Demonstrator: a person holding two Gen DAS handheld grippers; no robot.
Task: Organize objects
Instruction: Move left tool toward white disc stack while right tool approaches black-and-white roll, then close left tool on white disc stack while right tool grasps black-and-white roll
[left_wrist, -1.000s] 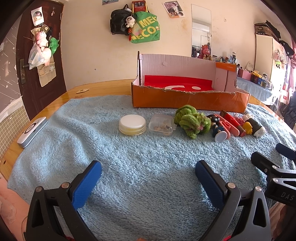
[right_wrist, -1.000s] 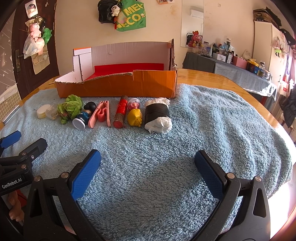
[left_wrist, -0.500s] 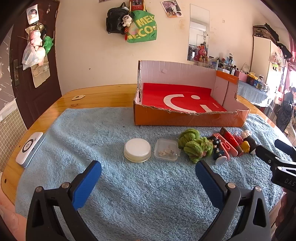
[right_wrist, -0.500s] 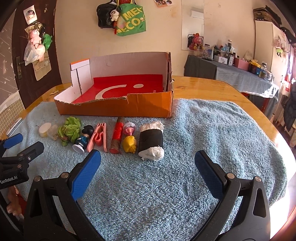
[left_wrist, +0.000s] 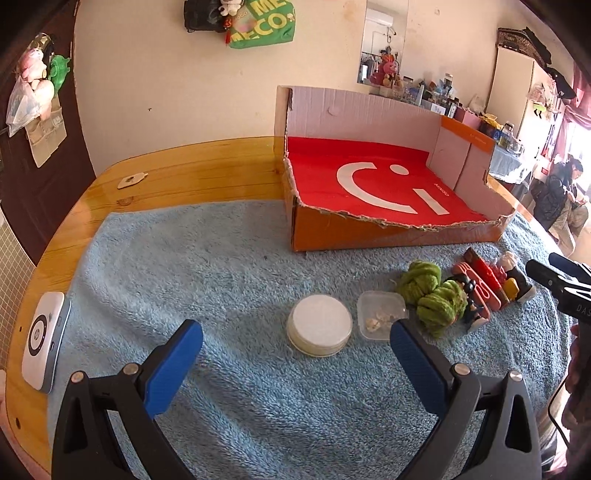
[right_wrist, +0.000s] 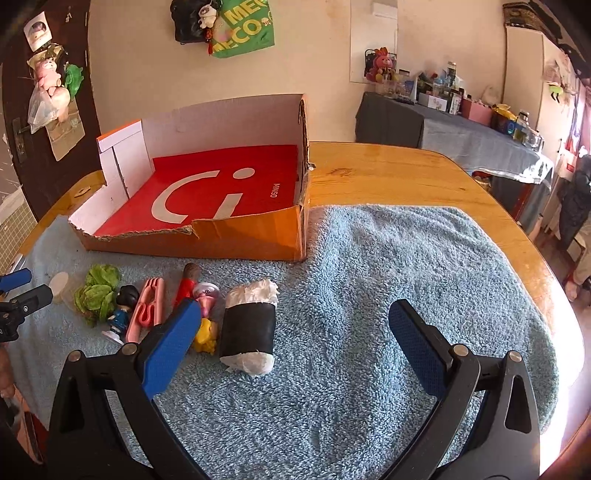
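On the wooden table (left_wrist: 207, 173) lies a blue towel (left_wrist: 229, 266), and a row of small things runs along it in front of the torn cardboard box (left_wrist: 391, 229), which sits at the towel's far edge.

From the left:
- a round white tin (left_wrist: 319, 325)
- a clear little container (left_wrist: 380, 314) just beside the tin
- a green knitted bundle (left_wrist: 436, 295)
- a small dark-haired figurine (right_wrist: 120, 314)
- pink plastic cutlery (right_wrist: 147, 306)
- a red tube (right_wrist: 186, 284)
- a pink-and-white toy (right_wrist: 207, 295)
- a yellow toy (right_wrist: 206, 334)
- a black-and-white sushi-roll plush (right_wrist: 249, 325) at the right end

A white device (left_wrist: 42, 332) lies on the bare table near its left edge, off the towel.

The row is tightly packed, with neighbours touching. I judge that a wide grasp on one piece could drag or topple the next; the upright-looking figurine seems most at risk. The tin is low and flat, so fingers may skid over it into the pile of the towel. The box's front wall is ragged and low, and an item released short could catch on it.

The left gripper (left_wrist: 295, 338) hangs above the near towel with its jaws spread wide, holding nothing, roughly framing the tin. The right gripper (right_wrist: 291, 323) is equally wide and empty; its left finger overlaps the yellow toy in view, though I cannot tell whether it touches.
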